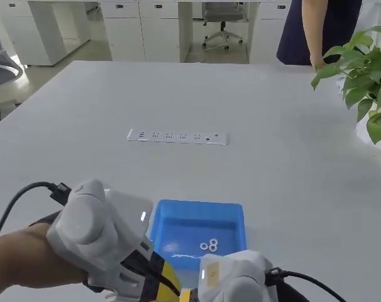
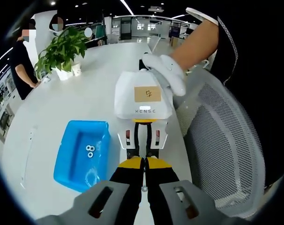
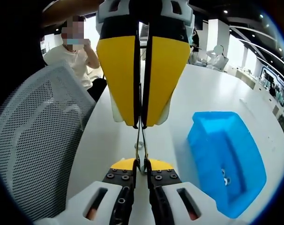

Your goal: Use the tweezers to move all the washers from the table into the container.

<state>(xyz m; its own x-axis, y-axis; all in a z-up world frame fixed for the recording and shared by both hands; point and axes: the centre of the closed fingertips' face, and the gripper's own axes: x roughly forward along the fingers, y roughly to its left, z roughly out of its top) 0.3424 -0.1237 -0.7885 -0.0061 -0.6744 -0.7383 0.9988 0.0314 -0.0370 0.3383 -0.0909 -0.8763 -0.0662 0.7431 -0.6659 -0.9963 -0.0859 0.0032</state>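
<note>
We see a smooth, glossy blue plastic rectangular container (image 1: 200, 205), small shiny metal ring washers (image 1: 209, 245), thin bright metal tweezers (image 3: 141, 136), a matt, smooth white desk (image 1: 253, 100) and a white open-mesh chair back (image 3: 34, 136).

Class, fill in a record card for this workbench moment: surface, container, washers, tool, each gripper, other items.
Surface: white table
Container: blue container, open, near the person
Washers inside: at least two washers, close together
On the table: one loose washer beside the tweezers
Tool: tweezers, running between both grippers' fingers
Left gripper: shut on tweezers
Right gripper: shut on tweezers, facing the left one
Other items: power strip mid-table; potted plant far right
</note>
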